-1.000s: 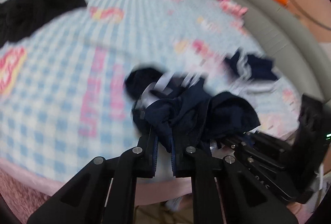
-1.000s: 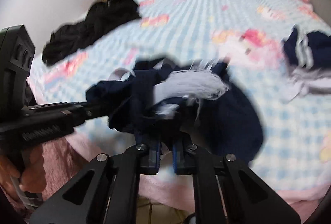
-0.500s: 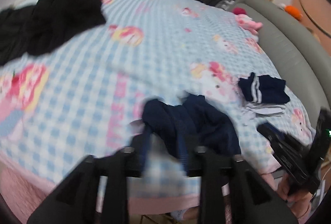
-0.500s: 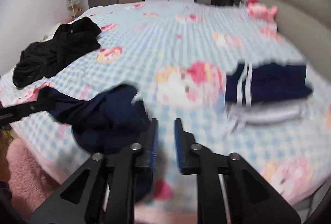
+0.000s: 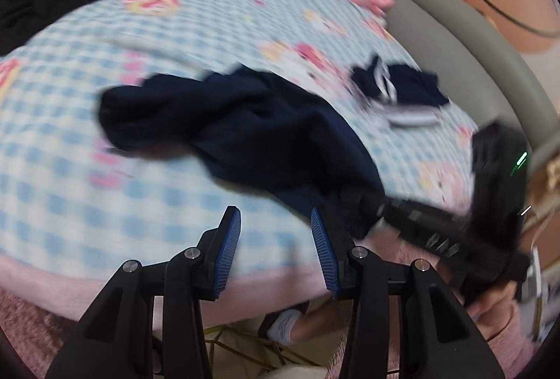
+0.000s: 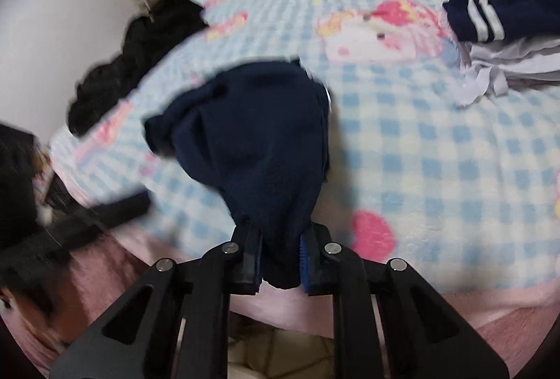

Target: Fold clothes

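Blue-checked bedding [image 6: 437, 147] with cartoon prints serves as the work surface. Nearest, the right gripper [image 6: 280, 253] pinches one edge of the navy garment [image 6: 252, 140], apparently to drag it flat for folding; the rest lies bunched on the bed. The left gripper [image 5: 276, 239] hangs spread and empty just short of the cloth. Further off sits a folded navy striped pile [image 6: 504, 11]; farthest, a black heap [image 6: 140, 53].
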`<state>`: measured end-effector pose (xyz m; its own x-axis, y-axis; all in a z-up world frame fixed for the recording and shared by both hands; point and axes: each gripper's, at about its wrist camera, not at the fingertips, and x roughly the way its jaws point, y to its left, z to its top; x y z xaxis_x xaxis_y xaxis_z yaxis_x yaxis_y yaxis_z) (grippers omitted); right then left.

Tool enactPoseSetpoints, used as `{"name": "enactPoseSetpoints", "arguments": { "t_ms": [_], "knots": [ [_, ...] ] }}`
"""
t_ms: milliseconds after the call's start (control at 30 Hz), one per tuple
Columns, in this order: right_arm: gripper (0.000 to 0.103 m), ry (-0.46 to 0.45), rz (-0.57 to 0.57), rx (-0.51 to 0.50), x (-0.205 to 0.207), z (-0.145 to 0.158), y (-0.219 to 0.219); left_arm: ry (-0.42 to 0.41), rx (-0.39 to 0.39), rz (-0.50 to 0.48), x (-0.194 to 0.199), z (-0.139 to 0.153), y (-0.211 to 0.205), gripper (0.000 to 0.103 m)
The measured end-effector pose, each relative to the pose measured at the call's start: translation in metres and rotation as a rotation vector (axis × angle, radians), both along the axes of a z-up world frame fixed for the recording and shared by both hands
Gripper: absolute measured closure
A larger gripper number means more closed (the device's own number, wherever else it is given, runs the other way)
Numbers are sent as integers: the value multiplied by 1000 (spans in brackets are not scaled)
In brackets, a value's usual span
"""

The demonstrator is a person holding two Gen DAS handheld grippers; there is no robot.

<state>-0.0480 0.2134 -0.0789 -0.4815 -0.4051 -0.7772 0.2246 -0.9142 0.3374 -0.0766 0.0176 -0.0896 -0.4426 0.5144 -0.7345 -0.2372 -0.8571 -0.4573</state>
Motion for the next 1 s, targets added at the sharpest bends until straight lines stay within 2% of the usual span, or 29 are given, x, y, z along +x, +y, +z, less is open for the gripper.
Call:
{"name": "enactPoseSetpoints", "arguments": {
  "t_ms": [100,167,267,400,467,533,600,700,833,1000],
  "knots": [
    [89,56,-55,81,11,14,12,-2,-5,-77,-3,-2,24,60],
    [88,57,-91,109,11,14,19,-2,-17,-121,-5,-3,41,58],
    [89,45,-134,60,15,11,35,-1,-55,-152,-10,-7,62,58],
    [90,87,-165,25,22,27,46,29,-21,-139,-7,3,63,58],
    [90,125,-137,-3,24,44,46,53,6,-128,-3,11,57,58],
    [89,125,-63,-45,21,50,39,75,48,-118,1,19,49,58],
    [84,123,13,-88,18,54,31,86,54,-105,4,23,42,58],
    [78,106,72,-56,15,45,8,96,-12,-75,8,22,35,60],
    [75,71,86,-37,19,29,-5,43,-58,5,-1,6,20,60],
    [71,99,11,5,25,36,14,9,-267,81,-23,-12,18,60]
  ]
}}
